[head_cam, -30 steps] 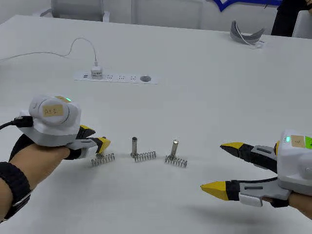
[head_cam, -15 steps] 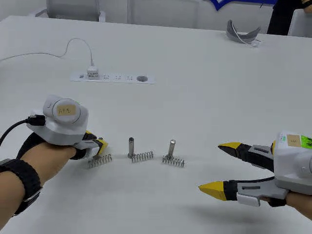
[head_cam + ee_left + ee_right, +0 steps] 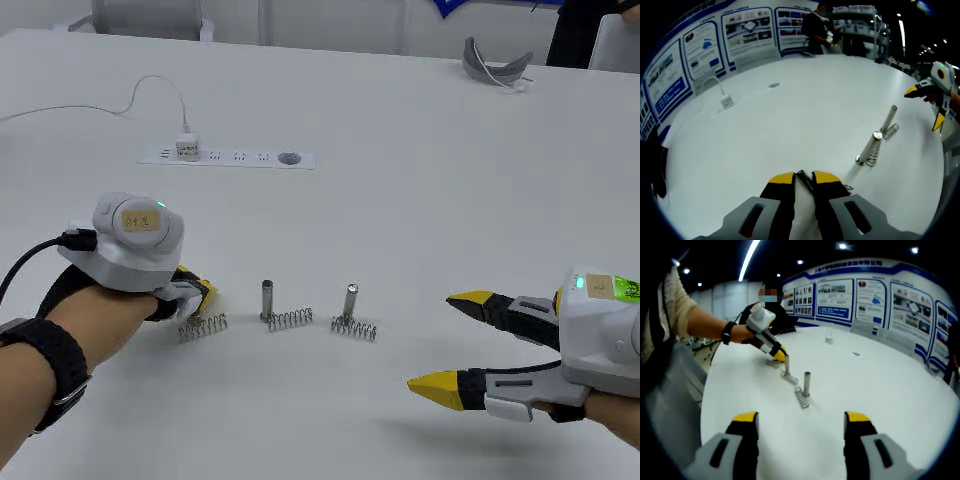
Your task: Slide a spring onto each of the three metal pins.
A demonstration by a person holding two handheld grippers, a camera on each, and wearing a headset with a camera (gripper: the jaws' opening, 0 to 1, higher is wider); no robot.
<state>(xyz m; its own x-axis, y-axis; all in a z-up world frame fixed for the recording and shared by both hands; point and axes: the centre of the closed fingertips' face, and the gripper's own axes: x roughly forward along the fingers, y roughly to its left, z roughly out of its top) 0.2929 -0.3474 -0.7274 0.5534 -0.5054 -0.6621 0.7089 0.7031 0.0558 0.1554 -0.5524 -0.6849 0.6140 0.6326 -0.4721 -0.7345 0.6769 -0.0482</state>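
Yellow-tipped jaws of the left hand-held gripper point(image 3: 804, 177) stand almost together with a dark sliver between the tips; we cannot tell whether they grip it. Just beside them the left spring point(image 3: 203, 326) lies flat on the desk point(image 3: 400, 200). Further out, the middle spring point(image 3: 291, 319) and right spring point(image 3: 354, 328) lie at the feet of the upright middle pin point(image 3: 267, 299) and right pin point(image 3: 350, 300). The right hand-held gripper point(image 3: 450, 340) hovers wide open and empty, well apart from them. We judge the springs light, thin-wired and apt to roll or flick away, so we would pinch gently across the coils near one end, leaving the other free for threading.
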